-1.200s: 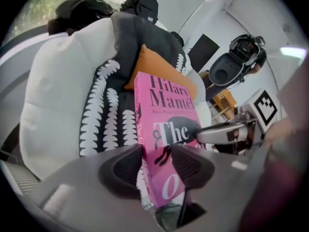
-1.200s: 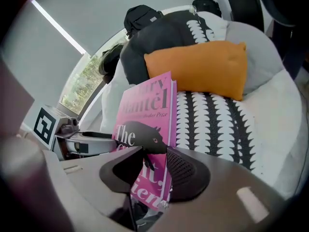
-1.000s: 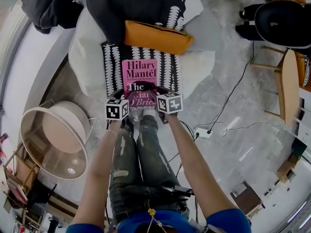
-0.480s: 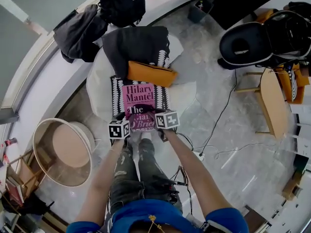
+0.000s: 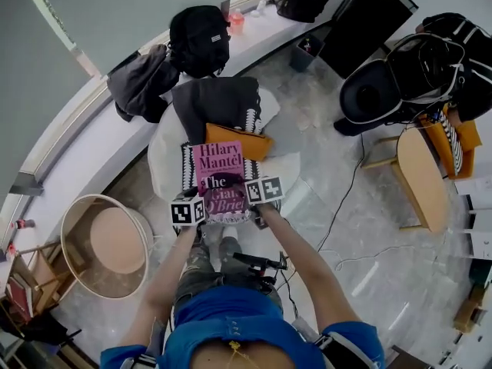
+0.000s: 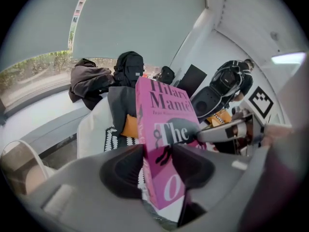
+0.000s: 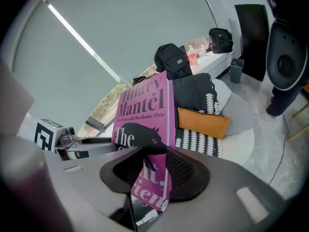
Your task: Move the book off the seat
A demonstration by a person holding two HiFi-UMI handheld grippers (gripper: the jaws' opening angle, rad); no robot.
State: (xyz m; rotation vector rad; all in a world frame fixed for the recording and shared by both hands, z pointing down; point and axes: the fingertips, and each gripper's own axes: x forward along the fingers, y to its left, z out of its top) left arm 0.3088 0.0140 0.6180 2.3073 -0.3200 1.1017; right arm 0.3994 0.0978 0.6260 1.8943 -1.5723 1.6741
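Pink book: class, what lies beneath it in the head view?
The patterned cushion shows at both sides, on the white seat. The book hides the cushion's middle.

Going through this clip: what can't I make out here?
- Full title on the book: the left claw and right claw jaws cover the lower words in both gripper views. The head view is too small and dark.
- Back cover: faces away in every view.
- Seat beneath the book: covered by it in the head view.
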